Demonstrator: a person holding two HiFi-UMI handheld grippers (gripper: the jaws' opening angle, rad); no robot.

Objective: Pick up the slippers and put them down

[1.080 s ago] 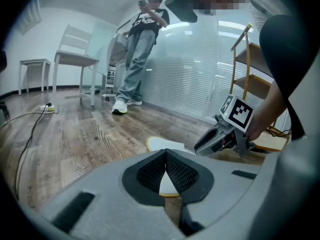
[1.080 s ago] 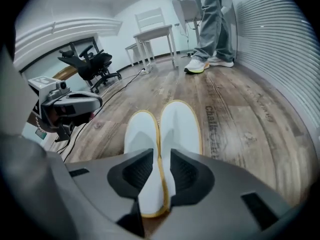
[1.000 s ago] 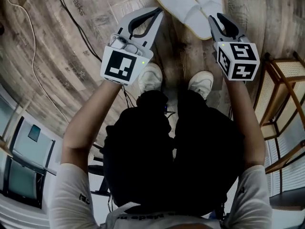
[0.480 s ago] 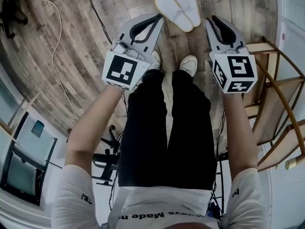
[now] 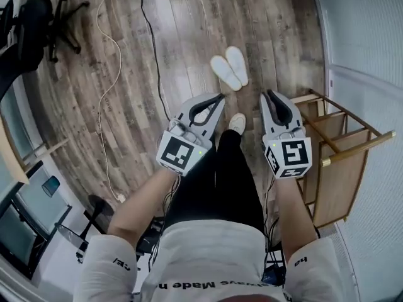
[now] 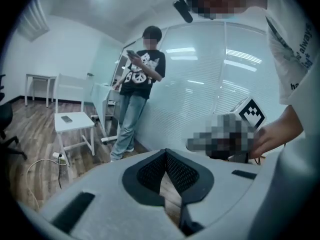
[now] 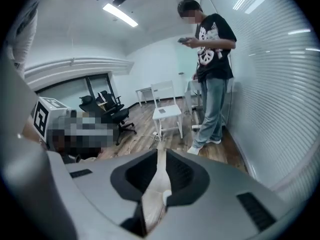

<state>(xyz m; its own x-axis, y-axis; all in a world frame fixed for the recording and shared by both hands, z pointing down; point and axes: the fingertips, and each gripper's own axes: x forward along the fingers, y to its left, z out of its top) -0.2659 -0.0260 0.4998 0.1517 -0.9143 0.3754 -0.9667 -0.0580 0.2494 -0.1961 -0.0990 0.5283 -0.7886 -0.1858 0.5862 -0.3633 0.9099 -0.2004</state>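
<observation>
Wood floor [image 5: 126, 74]: pair of plain white slippers [image 5: 225, 73] lies flat, side by side, just ahead of the person's feet. Long axes run away from the person, far ends leaning left; toe ends indistinct. Left tongs [image 5: 220, 97] pressed together, empty. Right tongs [image 5: 267, 94] closing, narrow gap, nothing between.

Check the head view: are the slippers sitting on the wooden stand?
No, both white slippers lie side by side on the wood floor, apart from the wooden stand.
</observation>
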